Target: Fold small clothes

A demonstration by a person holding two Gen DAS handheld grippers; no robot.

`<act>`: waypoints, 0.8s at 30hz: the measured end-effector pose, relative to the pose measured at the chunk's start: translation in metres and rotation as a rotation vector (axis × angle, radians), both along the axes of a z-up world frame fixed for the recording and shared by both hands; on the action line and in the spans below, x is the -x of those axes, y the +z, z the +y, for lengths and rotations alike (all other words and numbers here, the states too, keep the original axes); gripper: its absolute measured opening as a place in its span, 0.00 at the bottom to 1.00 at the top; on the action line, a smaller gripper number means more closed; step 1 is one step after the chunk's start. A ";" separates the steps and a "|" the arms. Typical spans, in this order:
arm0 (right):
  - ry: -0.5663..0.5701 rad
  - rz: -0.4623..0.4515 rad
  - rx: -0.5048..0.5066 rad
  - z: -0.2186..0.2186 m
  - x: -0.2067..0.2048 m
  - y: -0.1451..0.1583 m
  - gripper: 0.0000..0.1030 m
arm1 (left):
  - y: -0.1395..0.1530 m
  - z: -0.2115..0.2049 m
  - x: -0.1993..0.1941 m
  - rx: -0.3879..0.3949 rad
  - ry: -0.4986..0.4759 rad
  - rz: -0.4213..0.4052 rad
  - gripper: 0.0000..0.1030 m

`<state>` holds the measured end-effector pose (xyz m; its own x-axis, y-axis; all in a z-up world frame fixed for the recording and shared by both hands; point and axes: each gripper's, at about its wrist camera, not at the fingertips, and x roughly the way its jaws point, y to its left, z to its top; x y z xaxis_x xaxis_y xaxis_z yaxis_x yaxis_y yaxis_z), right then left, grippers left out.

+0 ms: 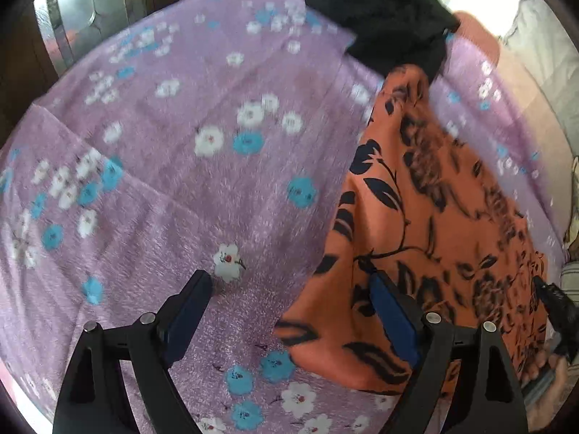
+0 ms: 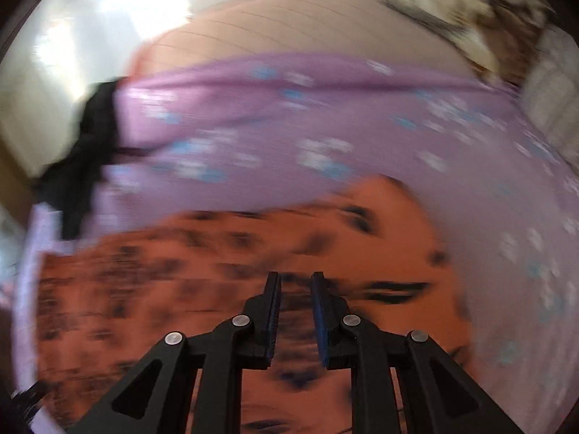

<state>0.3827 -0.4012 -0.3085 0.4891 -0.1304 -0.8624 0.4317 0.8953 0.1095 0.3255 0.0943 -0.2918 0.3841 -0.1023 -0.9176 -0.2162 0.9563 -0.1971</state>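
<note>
Nearest to your lens is your left gripper (image 1: 293, 311), released, its jaws standing wide and nothing between them. One finger hangs over the purple flowered sheet (image 1: 163, 188), the other over the edge of the orange garment (image 1: 434, 224). This garment lies to the right of this gripper, and its long axis runs away from you, up toward the black garment (image 1: 383, 21) at the far end of the sheet.

Your right gripper (image 2: 296, 289) is directly above the orange cloth, so I judge it the nearer one for the next grasp. Its jaws are nearly closed with a narrow gap; the view is blurred, and I cannot tell if cloth is pinched there.

I count two grippers, one orange garment, one black garment, one sheet.
</note>
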 end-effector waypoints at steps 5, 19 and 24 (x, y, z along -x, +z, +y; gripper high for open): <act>0.071 -0.033 -0.086 0.040 -0.016 0.028 0.21 | 0.013 0.016 0.002 0.063 0.047 -0.033 0.86; 0.467 -0.017 -0.349 0.296 -0.108 0.006 0.49 | 0.011 0.045 -0.004 0.020 0.053 -0.018 0.86; 0.420 -0.069 -0.376 0.264 -0.091 0.033 0.55 | 0.028 0.030 -0.009 -0.014 -0.006 -0.120 0.86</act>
